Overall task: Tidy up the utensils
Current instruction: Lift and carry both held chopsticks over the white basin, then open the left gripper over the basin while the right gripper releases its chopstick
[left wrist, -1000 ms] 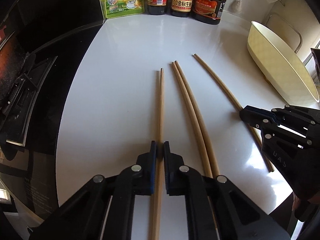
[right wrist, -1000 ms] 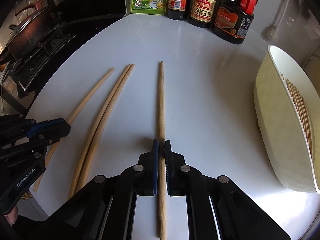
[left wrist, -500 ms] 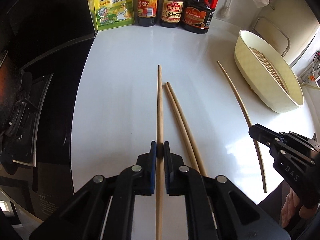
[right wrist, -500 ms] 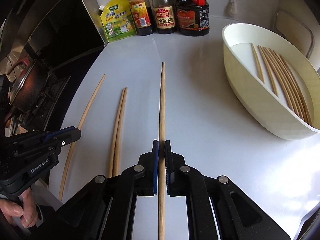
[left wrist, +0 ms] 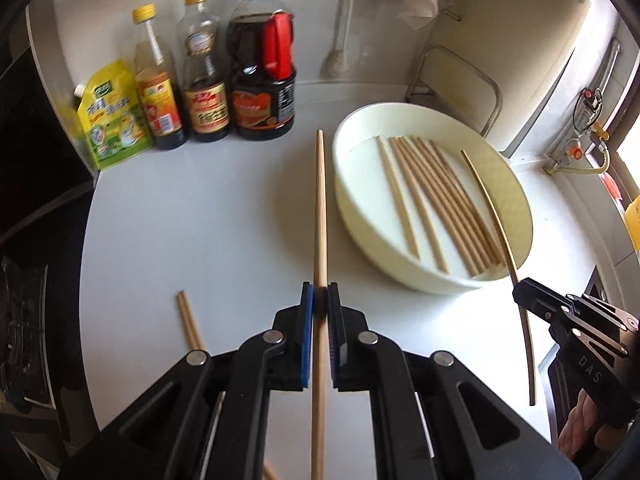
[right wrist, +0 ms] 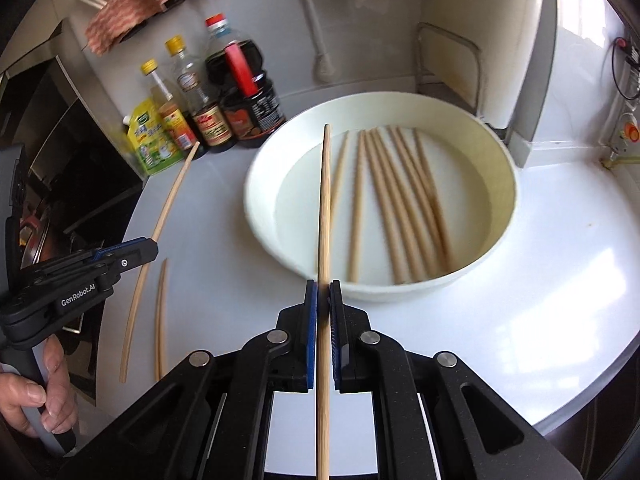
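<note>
While both grippers hang above the white tabletop (left wrist: 200,216), each one has a single chopstick clamped tight. The left gripper (left wrist: 320,292) has its blue-padded fingers (left wrist: 306,320) closed right down on a wooden chopstick (left wrist: 320,208) that runs straight out ahead, its tip ending just left of the cream basin (left wrist: 520,208), near the bottles. The right gripper (right wrist: 323,286) is pinched the same way on its own chopstick (right wrist: 325,200), and from the right wrist view that one's tip reaches out over the basin's rim and left side.

Inside the basin there's a bunch of chopsticks (right wrist: 400,208) lying roughly parallel on the bottom, about nine, though it's blurry so don't hold me to the count. The basin sits toward the right half of the tabletop.

Left over on the tabletop is a pair of chopsticks (right wrist: 161,312) lying side by side near the front left edge, partly hidden under the left gripper in its own view.

At the back there's a green and yellow pouch (left wrist: 112,120), two yellow-capped bottles (left wrist: 156,92) and a big dark bottle with a red handle (left wrist: 264,72), all lined up against the wall. A person's hand (right wrist: 36,396) is wrapped around the left gripper's handle at the lower left of the right wrist view.
</note>
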A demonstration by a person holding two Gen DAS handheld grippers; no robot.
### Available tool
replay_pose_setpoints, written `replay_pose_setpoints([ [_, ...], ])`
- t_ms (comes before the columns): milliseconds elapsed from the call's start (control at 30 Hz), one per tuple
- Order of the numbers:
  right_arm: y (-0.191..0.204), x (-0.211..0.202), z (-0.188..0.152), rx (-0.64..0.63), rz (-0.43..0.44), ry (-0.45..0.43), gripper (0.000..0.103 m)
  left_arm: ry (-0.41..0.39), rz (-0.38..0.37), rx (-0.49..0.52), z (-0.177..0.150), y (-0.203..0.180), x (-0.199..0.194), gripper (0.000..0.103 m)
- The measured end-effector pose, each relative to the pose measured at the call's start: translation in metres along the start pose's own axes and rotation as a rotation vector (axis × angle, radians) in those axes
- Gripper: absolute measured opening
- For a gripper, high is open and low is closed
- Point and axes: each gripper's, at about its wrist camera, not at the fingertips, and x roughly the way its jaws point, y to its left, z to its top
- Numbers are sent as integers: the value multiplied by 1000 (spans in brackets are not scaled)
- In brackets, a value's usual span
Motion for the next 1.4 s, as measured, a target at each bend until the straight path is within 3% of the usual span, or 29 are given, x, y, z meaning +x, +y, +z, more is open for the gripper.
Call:
replay_pose_setpoints([
  [167, -53, 3, 29, 51, -17, -30, 6, -14, -29, 25, 38, -47, 18, 8],
  [367, -90, 22, 59, 77, 15, -45, 6, -8, -9, 21, 69, -80, 52, 8],
  [667, -105, 54, 94, 82, 66, -66, 6, 12, 45, 13, 105, -97, 93, 8],
  [1167, -97, 103, 99, 59, 73, 21, 6, 83, 59, -21, 117, -97, 131, 8],
  [1200, -97, 103, 99, 64, 67, 21, 6, 83, 63, -26, 117, -96, 131, 10],
  [1367, -100, 99, 99, 70, 67, 3, 8, 54, 79, -35, 120, -93, 125, 40],
  [1400, -100, 98, 98, 69, 65, 2, 8, 48, 79, -36, 120, -93, 124, 42],
])
